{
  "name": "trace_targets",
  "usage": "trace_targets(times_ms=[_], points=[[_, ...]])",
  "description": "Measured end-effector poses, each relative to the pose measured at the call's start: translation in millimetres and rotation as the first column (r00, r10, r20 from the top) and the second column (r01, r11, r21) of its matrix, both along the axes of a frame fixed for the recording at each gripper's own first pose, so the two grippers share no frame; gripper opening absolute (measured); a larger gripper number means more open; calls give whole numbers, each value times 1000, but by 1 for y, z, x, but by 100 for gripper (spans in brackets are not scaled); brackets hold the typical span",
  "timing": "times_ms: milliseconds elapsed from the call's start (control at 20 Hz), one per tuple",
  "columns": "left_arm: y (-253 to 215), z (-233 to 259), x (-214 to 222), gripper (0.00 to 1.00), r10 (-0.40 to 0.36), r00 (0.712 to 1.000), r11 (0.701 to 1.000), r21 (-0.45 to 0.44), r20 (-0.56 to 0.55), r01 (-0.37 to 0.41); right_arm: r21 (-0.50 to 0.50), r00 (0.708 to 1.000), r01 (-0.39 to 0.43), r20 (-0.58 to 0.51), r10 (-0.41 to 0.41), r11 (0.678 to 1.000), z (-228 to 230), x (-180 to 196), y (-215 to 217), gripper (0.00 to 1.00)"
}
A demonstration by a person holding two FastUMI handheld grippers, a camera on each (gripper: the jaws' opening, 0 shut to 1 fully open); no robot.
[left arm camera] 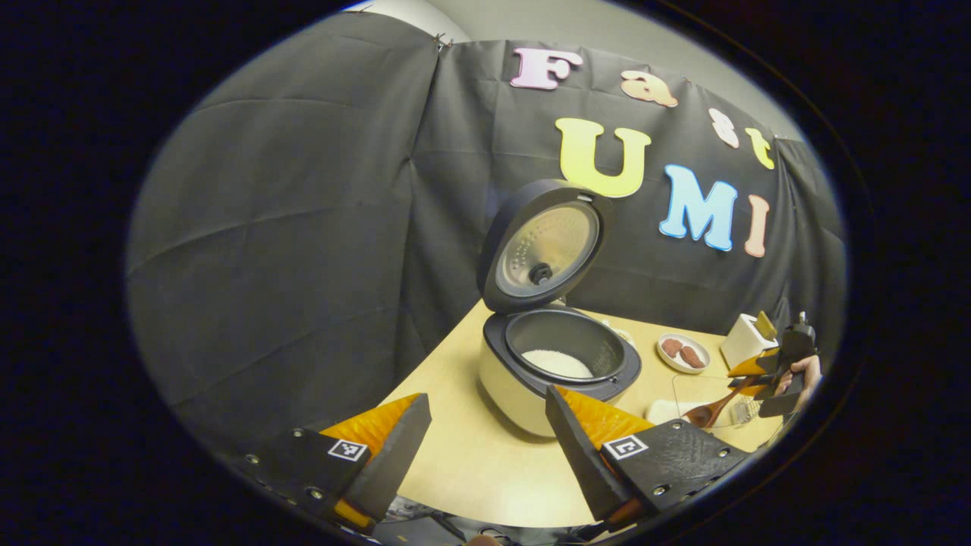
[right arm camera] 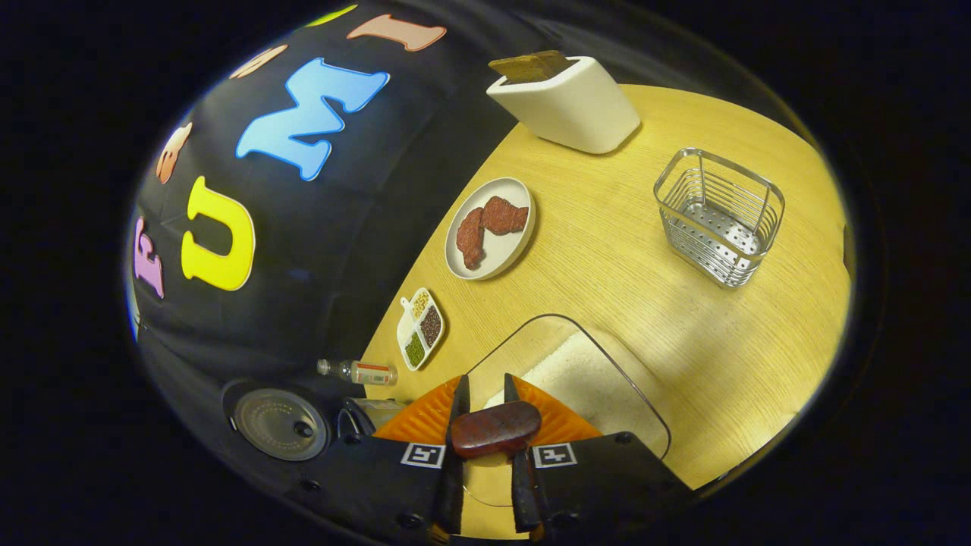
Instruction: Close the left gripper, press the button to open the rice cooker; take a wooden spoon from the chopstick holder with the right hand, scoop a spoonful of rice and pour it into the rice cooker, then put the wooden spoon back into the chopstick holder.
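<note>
Now, with the right claw [right arm camera: 485,413] pinching the spoon [right arm camera: 494,428] above the rice tray [right arm camera: 599,379] and the left claw [left arm camera: 485,444] spread, keep it level toward the open cooker [left arm camera: 557,356].

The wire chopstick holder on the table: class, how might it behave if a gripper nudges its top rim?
The chopstick holder looks like thin open wire and stands empty, so it is probably light and slides on the smooth table. It is fairly tall, so it may tip.
</note>
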State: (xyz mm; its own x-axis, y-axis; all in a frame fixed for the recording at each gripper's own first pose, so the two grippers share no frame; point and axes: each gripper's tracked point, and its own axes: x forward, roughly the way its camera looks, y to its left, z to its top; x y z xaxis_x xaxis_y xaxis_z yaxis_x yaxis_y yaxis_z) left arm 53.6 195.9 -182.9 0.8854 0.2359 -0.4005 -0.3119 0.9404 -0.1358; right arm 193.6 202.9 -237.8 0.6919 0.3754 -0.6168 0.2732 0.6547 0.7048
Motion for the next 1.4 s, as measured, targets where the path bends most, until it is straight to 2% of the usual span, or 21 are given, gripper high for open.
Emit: trace_targets(times_ms=[50,100,300,400,450,500,550,600,650,700,750,900,950,1000,1250,1300,1350,1400], points=[[-2,1,1,97,-5,1000,1000,3,1,5,7,1000,8,11,-9,1000,5,3,-3,24],[-3,0,0,96,-9,1000,1000,6,2,9,15,1000,18,21,-18,1000,11,6,-6,28],[-10,1,4,96,-19,1000,1000,4,10,19,85,997,55,51,-59,995,40,18,-14,28],[-11,-2,5,96,-20,1000,1000,-4,9,20,114,997,47,58,-53,992,48,22,-12,28],[-11,-3,6,96,-20,1000,1000,-9,8,20,113,997,52,55,-59,992,48,24,-16,24],[-12,-7,6,96,-20,1000,1000,-11,3,20,112,996,63,49,-69,992,49,25,-20,28],[-11,-10,7,96,-21,1000,1000,-9,-4,21,121,996,68,47,-75,990,52,27,-20,24],[-10,-12,7,96,-21,1000,1000,-6,-8,21,138,996,68,45,-75,988,57,27,-20,28],[-9,-13,7,96,-21,1000,1000,-7,-10,21,163,997,67,36,-74,984,60,28,-17,24],[-8,-15,7,96,-19,1000,1000,-9,-14,19,194,998,60,22,-66,979,64,28,-13,31],[-8,-15,9,96,-18,1000,1000,-14,-15,18,226,998,51,16,-56,973,70,29,-9,28],[-4,-18,12,96,-3,1000,1000,-20,-22,2,274,999,49,8,-53,961,78,37,-3,28],[-3,-16,12,97,4,1000,1000,-17,-18,-4,280,999,42,7,-46,959,82,39,3,24],[-1,-13,11,96,12,1000,1000,-11,-13,-12,288,999,26,10,-30,957,88,41,9,27],[3,-11,9,96,44,999,999,-17,-5,-44,334,997,-69,59,52,940,129,52,58,27],[5,-14,8,96,49,999,999,-20,-10,-49,340,995,-89,72,68,936,136,56,71,24],[7,-13,6,97,56,998,998,-20,-13,-57,342,993,-111,86,87,933,143,58,84,28],[10,-12,7,97,62,998,998,-20,-10,-62,345,989,-137,98,109,929,150,60,98,24]])
